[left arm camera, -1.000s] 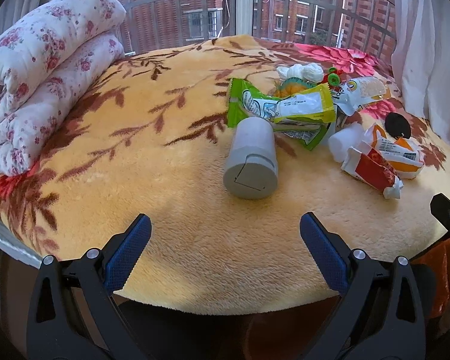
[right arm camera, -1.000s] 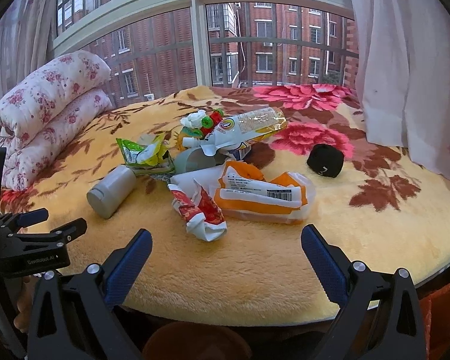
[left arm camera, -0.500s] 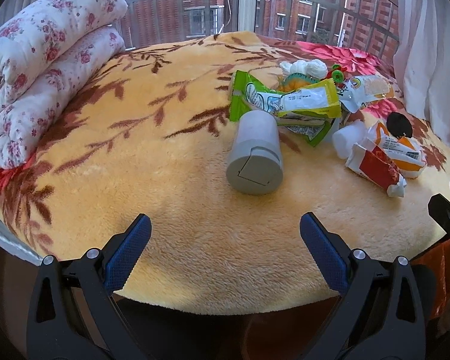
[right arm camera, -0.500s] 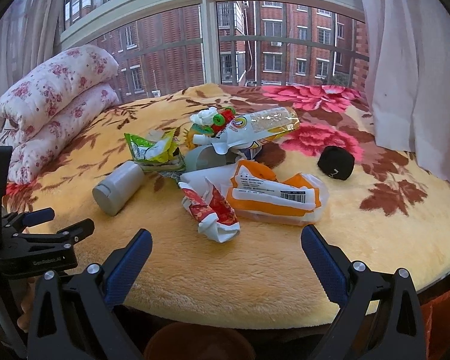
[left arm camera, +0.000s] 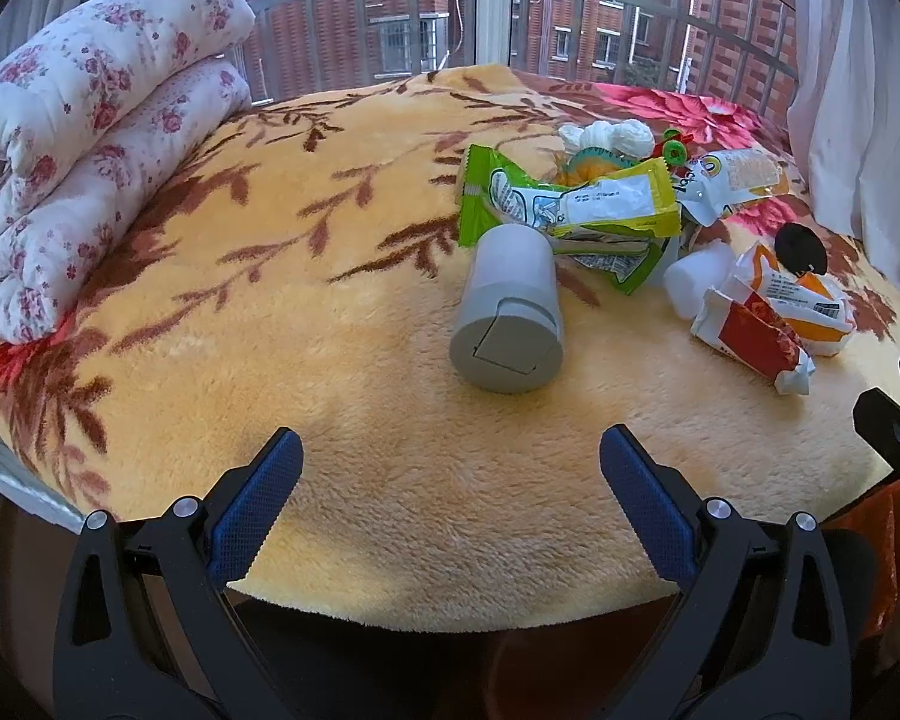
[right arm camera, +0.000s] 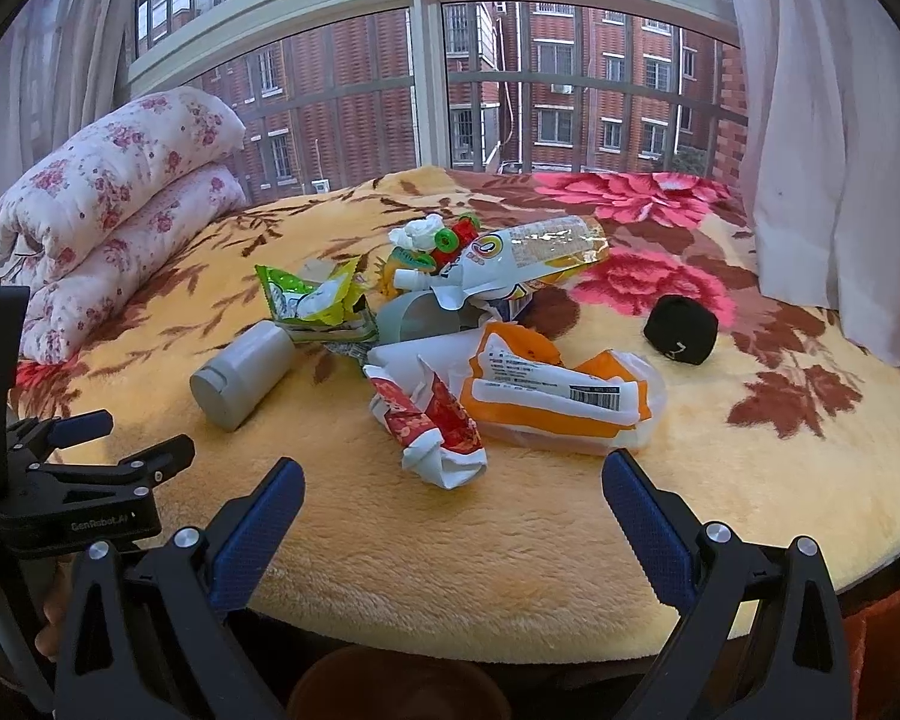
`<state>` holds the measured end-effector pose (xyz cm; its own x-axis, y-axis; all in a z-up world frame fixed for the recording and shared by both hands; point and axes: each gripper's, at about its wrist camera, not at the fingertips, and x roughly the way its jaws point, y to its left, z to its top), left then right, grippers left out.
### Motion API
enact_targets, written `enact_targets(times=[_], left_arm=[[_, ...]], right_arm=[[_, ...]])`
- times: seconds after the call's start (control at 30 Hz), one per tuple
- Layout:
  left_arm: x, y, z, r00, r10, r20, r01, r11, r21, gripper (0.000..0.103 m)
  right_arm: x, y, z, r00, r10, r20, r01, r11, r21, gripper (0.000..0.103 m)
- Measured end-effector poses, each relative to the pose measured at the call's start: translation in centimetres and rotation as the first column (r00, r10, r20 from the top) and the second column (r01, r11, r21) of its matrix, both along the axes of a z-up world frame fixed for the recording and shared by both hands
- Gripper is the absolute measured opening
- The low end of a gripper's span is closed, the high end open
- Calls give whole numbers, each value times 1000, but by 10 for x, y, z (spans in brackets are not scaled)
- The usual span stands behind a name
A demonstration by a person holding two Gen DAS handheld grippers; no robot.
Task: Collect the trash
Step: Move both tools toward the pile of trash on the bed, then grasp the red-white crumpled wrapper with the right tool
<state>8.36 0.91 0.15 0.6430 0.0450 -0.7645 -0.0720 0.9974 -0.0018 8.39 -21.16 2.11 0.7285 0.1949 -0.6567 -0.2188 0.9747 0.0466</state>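
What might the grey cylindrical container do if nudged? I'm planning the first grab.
The grey container lies on its side on the plush blanket, so it could roll sideways, though the pile probably slows it. Its smooth rigid-looking wall suggests it won't crumple, but may slip between pads. One end touches the green wrapper, which may shift too.

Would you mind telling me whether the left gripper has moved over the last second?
Yes. The left gripper has moved forward: the grey canister and folded quilt have grown and sit lower in its view.
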Motion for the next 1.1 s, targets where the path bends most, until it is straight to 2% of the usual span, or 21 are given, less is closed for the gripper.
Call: enact_targets(times=[0.73, 0.93, 1.1], left_arm=[[9, 6, -5, 1000, 11, -9, -11, 1000, -1, 97], [7, 9, -7, 1000, 19, -4, -19, 1000, 9, 97], [6, 15, -11, 1000, 29, -7, -29, 1000, -6, 97]], right_arm=[[18, 9, -5, 999, 42, -20, -42, 999, -10, 98], [26, 18, -8, 990, 139, 3, -139, 990, -36, 98], [38, 24, -14, 963, 269, -7, -269, 963, -17, 98]])
